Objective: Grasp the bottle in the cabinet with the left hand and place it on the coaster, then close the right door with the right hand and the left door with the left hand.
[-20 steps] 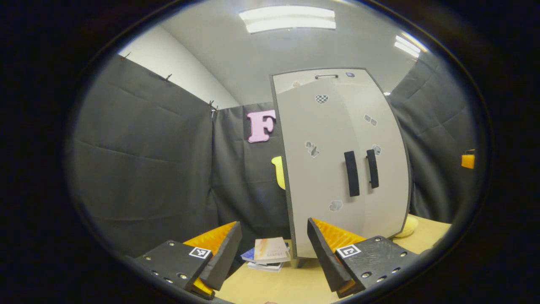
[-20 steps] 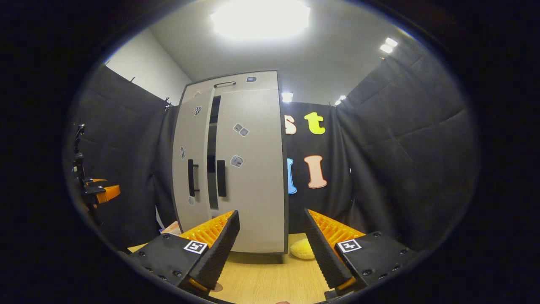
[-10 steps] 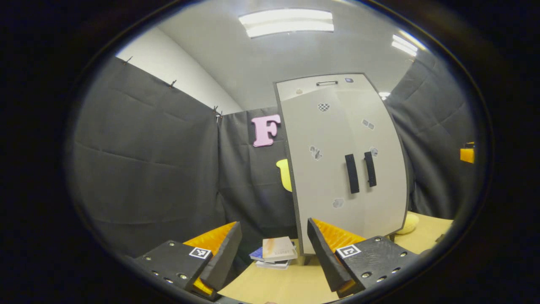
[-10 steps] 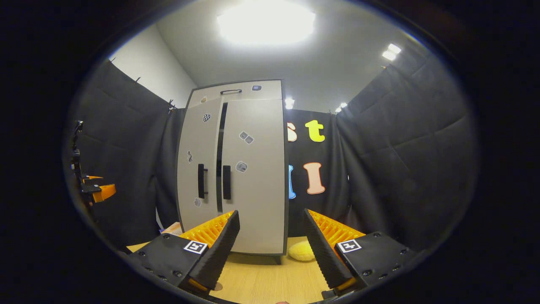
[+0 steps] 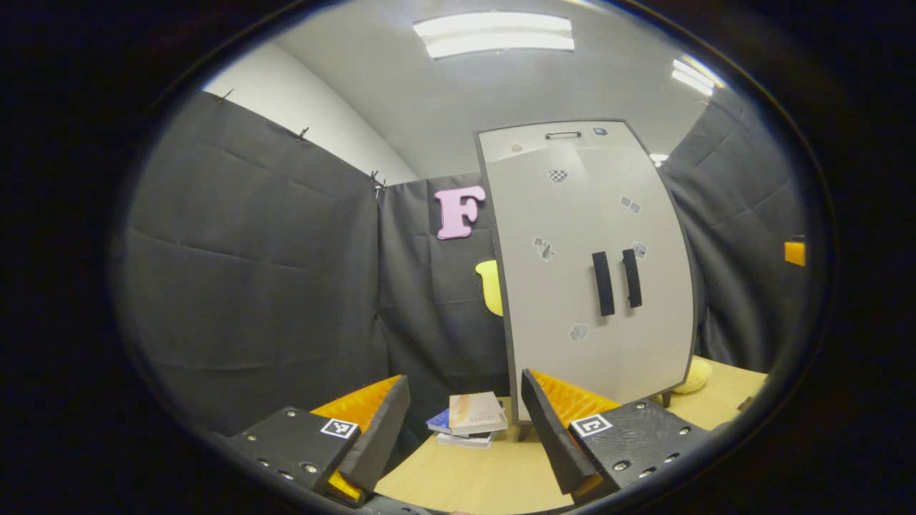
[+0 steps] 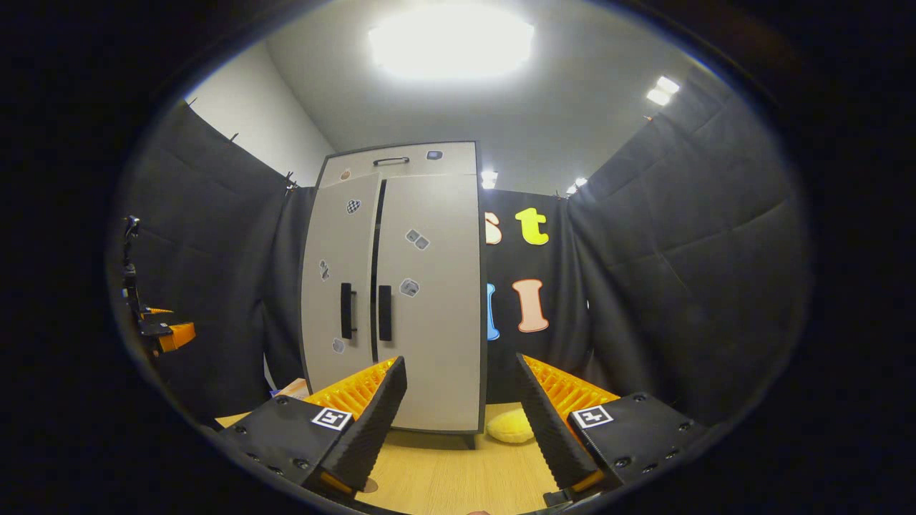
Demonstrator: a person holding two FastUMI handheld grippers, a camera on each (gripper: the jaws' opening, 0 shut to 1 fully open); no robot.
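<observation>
A pale wooden table (image 6: 458, 476) stands in a booth of black cloth under bright ceiling lights, and on it is a tall grey cabinet (image 6: 429, 300) with a dark edge, small stickers too little to read, and two black bar handles. The left door (image 6: 340, 286) and right door (image 6: 433, 286) look closed or nearly so, with a thin dark gap between them, so the bottle and coaster cannot be seen. The left gripper (image 5: 465, 429) and right gripper (image 6: 461, 422) hang apart and empty, near a stack of books (image 5: 472, 422) and a yellow soft thing (image 6: 509, 427).

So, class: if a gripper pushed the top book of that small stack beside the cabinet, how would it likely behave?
The top book lies skewed on the stack of books, so it would probably slide off rather than tip. It looks thin and flat, so likely light, possibly bending a little. On the smooth wooden table the whole stack may shift too.
</observation>
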